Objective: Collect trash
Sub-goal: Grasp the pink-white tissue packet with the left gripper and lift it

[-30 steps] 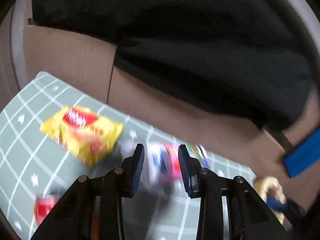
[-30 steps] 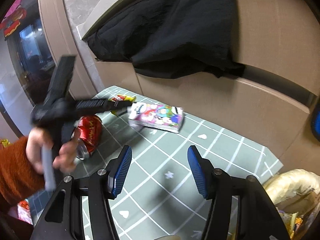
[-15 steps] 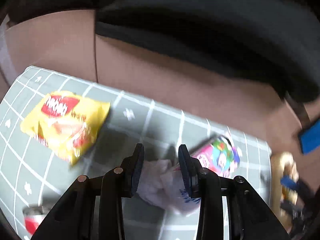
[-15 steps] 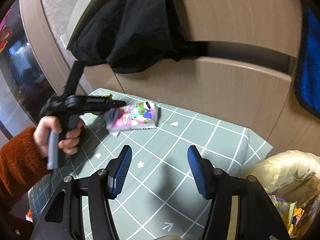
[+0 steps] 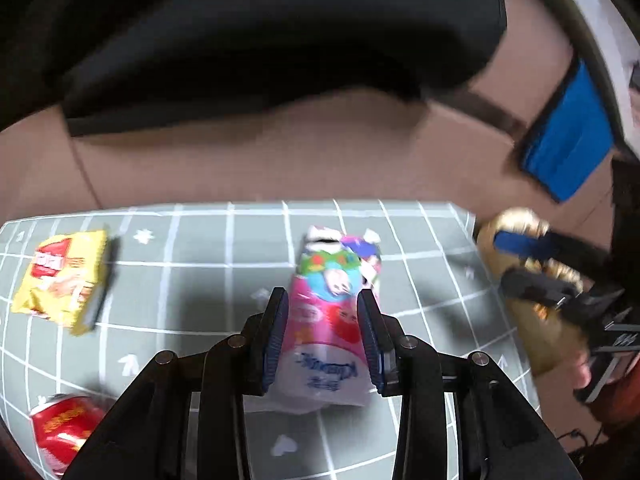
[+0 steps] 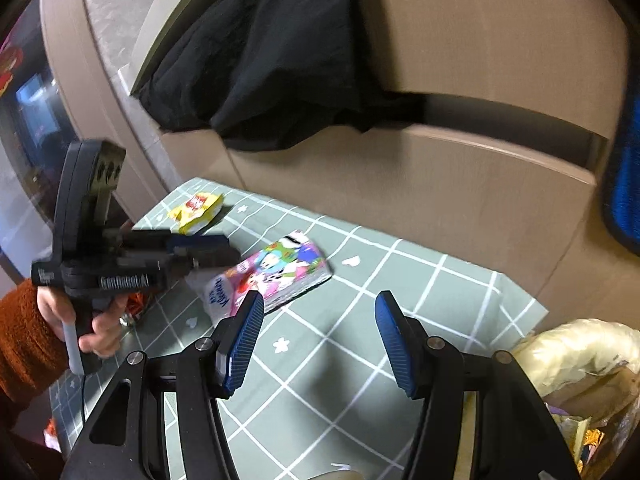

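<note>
**A:** Left wrist view, foreground?

**B:** Left gripper point(image 5: 323, 334), both blue pads pressed against the sides of a tissue pack point(image 5: 326, 328) — clenched on it. Pink cartoon print at the far end, white wrapper with blue lettering at the near end, bulging below the pads.

**A:** Surface beneath?

**B:** Green mat point(image 5: 208, 240) with a white grid, stars and hearts. Yellow snack bag point(image 5: 60, 276) lying flat at far left, well apart from the pack. Crushed red can point(image 5: 60, 428) at lower left, partly cut off by the frame edge.

**A:** Right edge of the same view?

**B:** Right gripper point(image 5: 560, 268), blurred, in front of a yellowish trash bag point(image 5: 536, 340) beside the mat's right edge. Jaw state unreadable here. Blue cloth point(image 5: 568, 148) hanging above, black garment point(image 5: 260, 40) draped over the tan cabinet front point(image 5: 280, 160).

**A:** Right wrist view, foreground?

**B:** Right gripper point(image 6: 320, 340), blue ribbed pads wide apart, only bare mat point(image 6: 400, 280) between them — released, holding nothing.

**A:** And the pack from this side?

**B:** Tissue pack point(image 6: 280, 276) at centre left, its near white end caught in the left gripper point(image 6: 216, 256). Hand point(image 6: 96, 320) around the grip, orange fuzzy sleeve point(image 6: 20, 344) behind. Snack bag point(image 6: 196, 208) beyond, near the mat's far corner. Trash bag point(image 6: 580, 352) open at lower right, wrappers visible inside.
</note>
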{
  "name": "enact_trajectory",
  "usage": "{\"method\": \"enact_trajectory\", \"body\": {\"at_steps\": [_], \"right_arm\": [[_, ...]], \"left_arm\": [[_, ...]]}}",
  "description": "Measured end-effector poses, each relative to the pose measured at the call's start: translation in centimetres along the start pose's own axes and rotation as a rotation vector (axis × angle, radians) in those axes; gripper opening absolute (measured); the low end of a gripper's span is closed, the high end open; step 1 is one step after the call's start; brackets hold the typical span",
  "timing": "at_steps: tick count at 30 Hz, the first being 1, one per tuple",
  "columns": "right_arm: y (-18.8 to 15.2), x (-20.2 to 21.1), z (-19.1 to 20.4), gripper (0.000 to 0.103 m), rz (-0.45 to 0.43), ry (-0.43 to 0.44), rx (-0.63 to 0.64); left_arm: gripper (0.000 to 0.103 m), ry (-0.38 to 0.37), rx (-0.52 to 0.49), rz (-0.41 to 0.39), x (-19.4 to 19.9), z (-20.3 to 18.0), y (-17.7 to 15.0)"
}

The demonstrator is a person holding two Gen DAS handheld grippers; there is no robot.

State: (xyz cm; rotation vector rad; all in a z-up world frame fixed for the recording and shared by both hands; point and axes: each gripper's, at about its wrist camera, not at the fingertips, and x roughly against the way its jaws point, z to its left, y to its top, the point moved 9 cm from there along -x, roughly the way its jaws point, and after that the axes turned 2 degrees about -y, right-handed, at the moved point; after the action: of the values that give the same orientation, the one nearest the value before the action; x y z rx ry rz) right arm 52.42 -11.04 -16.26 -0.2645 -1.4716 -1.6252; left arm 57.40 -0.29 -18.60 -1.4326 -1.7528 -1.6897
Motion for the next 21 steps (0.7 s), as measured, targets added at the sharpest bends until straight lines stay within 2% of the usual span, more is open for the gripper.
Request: {"method": "enact_trajectory", "body": {"at_steps": [2, 5, 6, 8, 10, 11, 13, 15, 17, 21], "right_arm": [[0.0, 0.4, -0.6, 0.056, -0.007, 0.002, -0.021], [-0.3, 0.8, -1.1, 0.056, -0.008, -0.002, -0.023], [-0.4, 0.8, -1.2, 0.056, -0.007, -0.004, -0.02], [-0.5, 0.8, -1.4, 0.056, -0.006, -0.007, -0.018], [-0.4, 0.9, -1.6, 0.056, -0.01, -0.006, -0.023], [-0.3, 1.0, -1.6, 0.056, -0.014, -0.004, -0.028], [-0.3, 1.1, -1.7, 0.056, -0.02, -0.004, -0.034], [0.0, 1.3, -1.5, 0.056, -0.027, -0.011, -0.031], [0.2, 1.5, -1.1, 0.056, -0.033, -0.021, -0.024], [1.0, 1.9, 0.7, 0.056, -0.051, -0.018, 0.01]], "left_arm": [[0.037, 0.039, -0.005, 0.03, -1.1, -0.1, -0.4], [0.046, 0.073, 0.02, 0.041, -1.7, 0.4, -0.4], [0.054, 0.075, 0.042, 0.058, -2.1, 0.8, -0.7], [0.061, 0.077, 0.079, 0.07, -2.4, 1.3, -1.0], [0.061, 0.058, 0.116, 0.082, -2.3, 1.7, -1.0], [0.058, 0.057, 0.12, 0.085, -2.3, 1.6, -1.2], [0.044, 0.038, 0.127, 0.074, -1.6, 1.3, -1.7], [0.031, 0.052, 0.125, 0.047, -0.9, 0.9, -2.0], [0.025, 0.045, 0.143, 0.009, 0.4, 0.5, -2.7], [0.022, 0.021, 0.229, -0.05, 3.5, 0.3, -4.7]]}}
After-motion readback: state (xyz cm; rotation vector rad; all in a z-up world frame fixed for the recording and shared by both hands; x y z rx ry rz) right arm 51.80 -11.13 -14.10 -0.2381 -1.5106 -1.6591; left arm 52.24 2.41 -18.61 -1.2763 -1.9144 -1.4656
